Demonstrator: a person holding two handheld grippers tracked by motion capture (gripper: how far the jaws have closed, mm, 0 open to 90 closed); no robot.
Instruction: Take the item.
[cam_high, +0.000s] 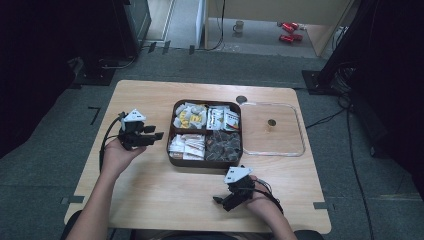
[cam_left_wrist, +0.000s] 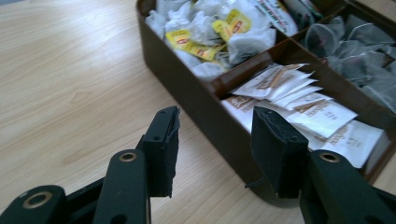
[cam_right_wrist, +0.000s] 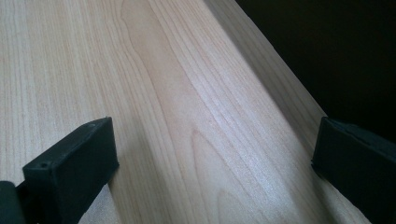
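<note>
A brown tray with four compartments sits mid-table. It holds yellow-tagged tea bags, printed packets, white sachets and dark mesh bags. My left gripper hovers just left of the tray, pointing at it. In the left gripper view its jaws stand partly apart with nothing between them, facing the tray wall and the white sachets. My right gripper rests near the table's front edge, below the tray. Its jaws are wide apart over bare wood.
A clear square lid with a small knob lies flat to the right of the tray. The wooden table has free room at the left and front. Dark stands and cables surround it on the floor.
</note>
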